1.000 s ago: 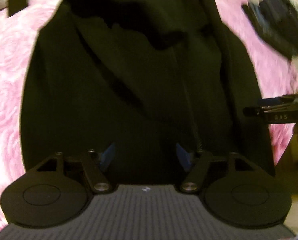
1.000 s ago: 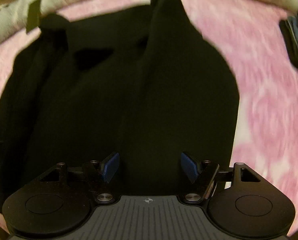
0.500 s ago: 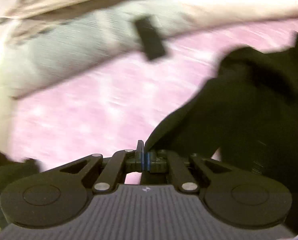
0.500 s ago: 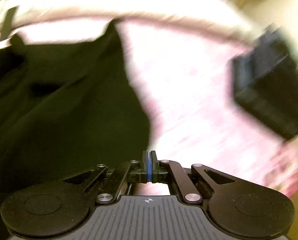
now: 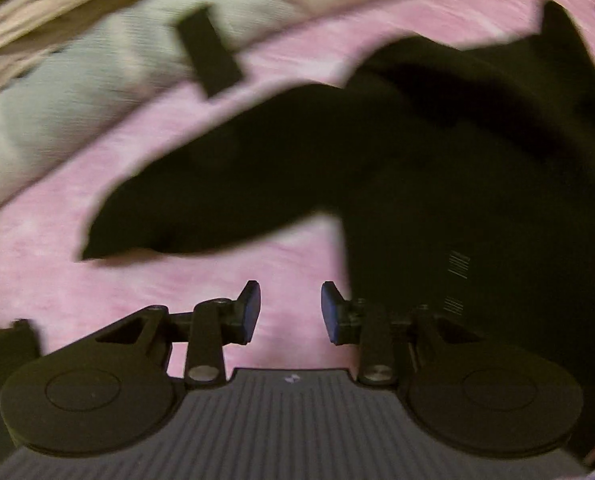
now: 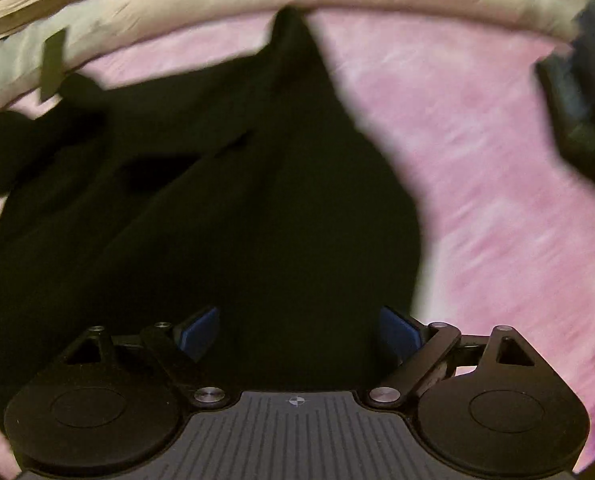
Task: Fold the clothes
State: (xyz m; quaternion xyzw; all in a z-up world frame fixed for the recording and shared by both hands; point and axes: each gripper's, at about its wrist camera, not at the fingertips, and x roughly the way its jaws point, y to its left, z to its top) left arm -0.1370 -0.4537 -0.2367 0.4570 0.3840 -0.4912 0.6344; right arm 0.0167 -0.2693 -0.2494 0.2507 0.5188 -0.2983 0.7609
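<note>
At far left a pale pillow [image 5: 77, 92] bears a dark strap [image 5: 209, 54]. The left gripper [image 5: 290, 312], jaws apart, hovers over the pink bedspread [image 5: 97, 300] beside the black garment [image 5: 457, 184]. The right gripper [image 6: 299, 332], jaws wide apart, hangs above that garment; a blurred dark object [image 6: 581, 112] lies far right.

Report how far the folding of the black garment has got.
Done: little. The black garment lies spread on the pink blanket, one sleeve stretched out sideways. In hand: nothing; the left hand-held gripper and right hand-held gripper are both open. Left: the sleeve and body folds, seemingly all of them.
</note>
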